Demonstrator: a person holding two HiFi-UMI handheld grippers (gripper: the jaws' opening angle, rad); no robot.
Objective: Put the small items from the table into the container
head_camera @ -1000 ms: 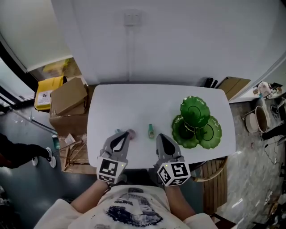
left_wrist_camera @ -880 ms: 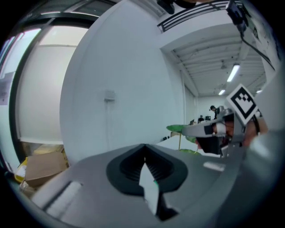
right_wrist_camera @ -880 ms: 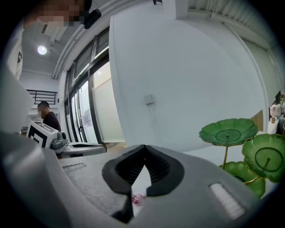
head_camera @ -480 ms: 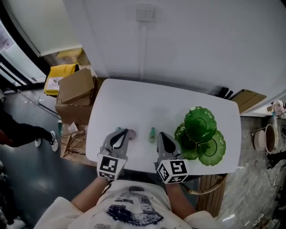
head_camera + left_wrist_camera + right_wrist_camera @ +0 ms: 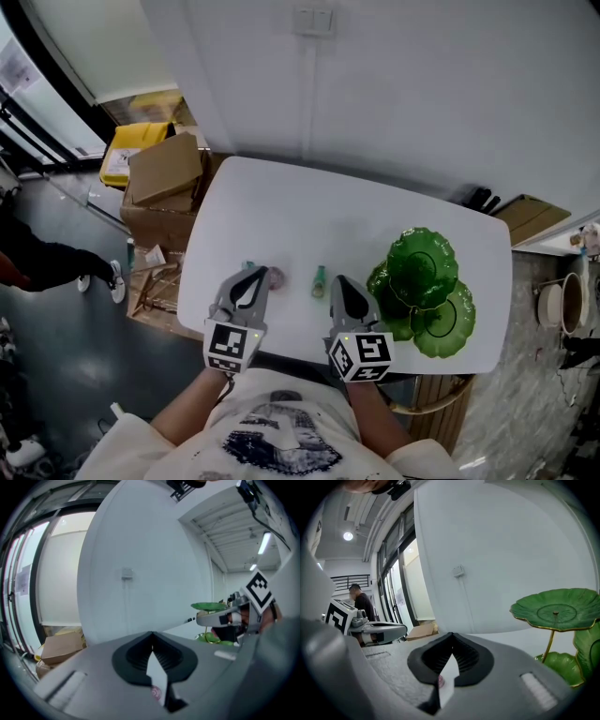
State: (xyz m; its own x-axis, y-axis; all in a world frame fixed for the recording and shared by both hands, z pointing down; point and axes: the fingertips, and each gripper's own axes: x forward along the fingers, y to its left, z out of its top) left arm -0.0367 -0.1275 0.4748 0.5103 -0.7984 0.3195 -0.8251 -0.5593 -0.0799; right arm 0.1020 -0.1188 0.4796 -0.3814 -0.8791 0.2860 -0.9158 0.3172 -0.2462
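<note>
1. Small items all lie on the white table, none in the container so far. A pink round piece and a little teal bottle sit side by side near the front edge. They lie between your left gripper and your right gripper.
2. The container is a green lotus-leaf tiered dish. It stands at the table's right side, just beyond your right gripper, and nothing shows in its leaves.
3. You appear to be at the approach step, before the first pick.
4. Your left gripper's jaws are closed tip to tip with nothing between them. The tip sits just left of the pink round piece.
5. Your right gripper is likewise closed and empty, its tip just right of the little teal bottle.
6. Both grippers point forward and slightly down over the table's near edge, with their marker cubes close to your chest.
7. The next move likely calls for parting one pair of jaws, lowering them around the nearer item and closing gently. Pieces this small could skid away.
</note>
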